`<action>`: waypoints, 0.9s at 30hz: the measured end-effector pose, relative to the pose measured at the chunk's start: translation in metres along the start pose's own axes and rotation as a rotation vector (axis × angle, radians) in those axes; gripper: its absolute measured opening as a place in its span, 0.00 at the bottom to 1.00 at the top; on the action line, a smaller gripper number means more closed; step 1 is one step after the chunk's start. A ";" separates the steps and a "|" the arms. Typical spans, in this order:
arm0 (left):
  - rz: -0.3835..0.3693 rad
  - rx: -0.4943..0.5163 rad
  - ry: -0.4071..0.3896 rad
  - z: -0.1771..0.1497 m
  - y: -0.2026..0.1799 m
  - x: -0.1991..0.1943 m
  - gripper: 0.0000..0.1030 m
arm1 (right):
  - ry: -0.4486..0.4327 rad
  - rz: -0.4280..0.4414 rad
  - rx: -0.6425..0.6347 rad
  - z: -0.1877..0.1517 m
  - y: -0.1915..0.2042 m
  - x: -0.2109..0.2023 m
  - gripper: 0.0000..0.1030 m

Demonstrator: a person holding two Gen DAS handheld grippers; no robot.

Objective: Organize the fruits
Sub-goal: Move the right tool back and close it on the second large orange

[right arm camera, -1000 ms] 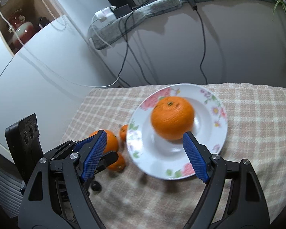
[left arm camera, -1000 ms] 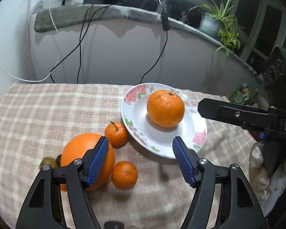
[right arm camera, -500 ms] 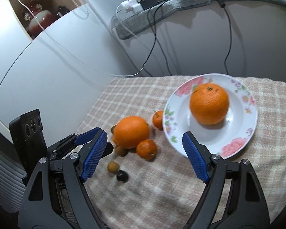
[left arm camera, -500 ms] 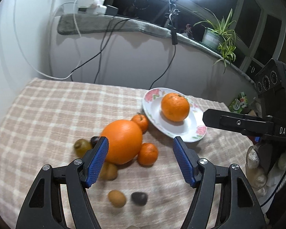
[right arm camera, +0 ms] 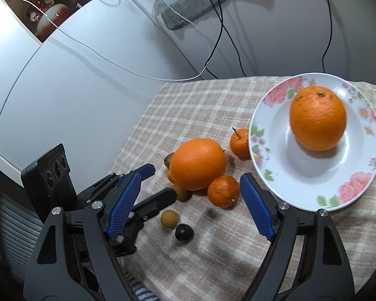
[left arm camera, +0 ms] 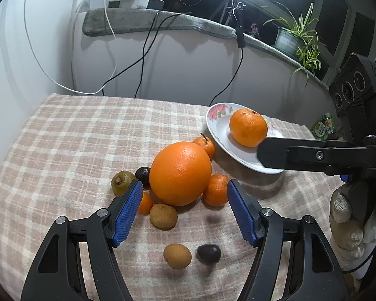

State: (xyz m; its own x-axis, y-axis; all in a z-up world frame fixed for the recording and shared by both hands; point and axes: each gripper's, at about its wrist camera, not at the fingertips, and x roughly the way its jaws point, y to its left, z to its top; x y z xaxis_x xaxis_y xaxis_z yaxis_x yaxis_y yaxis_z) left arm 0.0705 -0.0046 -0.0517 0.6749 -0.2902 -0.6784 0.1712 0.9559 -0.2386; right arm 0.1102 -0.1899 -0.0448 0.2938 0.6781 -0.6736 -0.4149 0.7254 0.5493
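Grippers both empty: left gripper [left arm camera: 181,210] and right gripper [right arm camera: 190,204] jaws wide apart above checked cloth [left arm camera: 62,150]. Beyond, big orange [left arm camera: 180,173] among small fruits on cloth. Farther, plate [right arm camera: 313,188] holds another orange [right arm camera: 317,118].

Hidden in part behind the large orange [left arm camera: 180,173]: a small orange fruit [left arm camera: 145,203], also covered by the left gripper's blue pad [left arm camera: 125,215], and a dark fruit [left arm camera: 142,173]. Same in the right wrist view, with only slivers of a greenish fruit [right arm camera: 168,160] and a brown one [right arm camera: 182,193] showing at its sides. Covered along its near rim by the right gripper's black finger [left arm camera: 300,156]: the flowered plate [left arm camera: 219,125]. Cut off by the right edge: a gloved hand [left arm camera: 348,215]. Too small to read: a green packet [left arm camera: 323,128] past the table. Cut off at the bottom edge: a striped cloth [right arm camera: 143,292], kind not tellable.
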 end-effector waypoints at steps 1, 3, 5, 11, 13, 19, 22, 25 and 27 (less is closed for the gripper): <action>0.001 0.004 0.002 0.000 0.000 0.002 0.67 | 0.005 0.002 0.002 0.001 0.000 0.003 0.81; 0.003 0.009 0.005 0.000 0.000 0.005 0.67 | 0.014 0.006 0.005 0.004 0.000 0.008 0.81; 0.008 0.009 0.009 0.001 0.001 0.008 0.67 | 0.024 0.010 0.007 0.007 0.001 0.014 0.81; 0.012 0.009 0.016 0.002 0.005 0.014 0.66 | 0.049 0.013 0.013 0.010 0.001 0.028 0.81; 0.013 0.009 0.020 0.002 0.006 0.016 0.66 | 0.056 0.014 0.016 0.010 0.001 0.032 0.81; 0.008 0.004 0.031 0.002 0.008 0.022 0.64 | 0.076 0.006 0.012 0.014 0.001 0.043 0.79; 0.008 0.000 0.037 0.002 0.009 0.025 0.60 | 0.091 -0.001 0.015 0.015 0.001 0.050 0.76; 0.003 -0.003 0.041 0.001 0.009 0.027 0.60 | 0.100 -0.006 0.017 0.016 -0.001 0.054 0.76; -0.002 0.000 0.043 0.002 0.009 0.028 0.59 | 0.105 -0.010 0.015 0.017 -0.001 0.058 0.75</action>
State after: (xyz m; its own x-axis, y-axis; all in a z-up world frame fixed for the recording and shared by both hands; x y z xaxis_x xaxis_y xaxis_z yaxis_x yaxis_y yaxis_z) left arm 0.0924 -0.0041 -0.0719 0.6432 -0.2936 -0.7072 0.1721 0.9554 -0.2401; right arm 0.1426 -0.1495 -0.0755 0.2059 0.6552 -0.7269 -0.3987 0.7345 0.5491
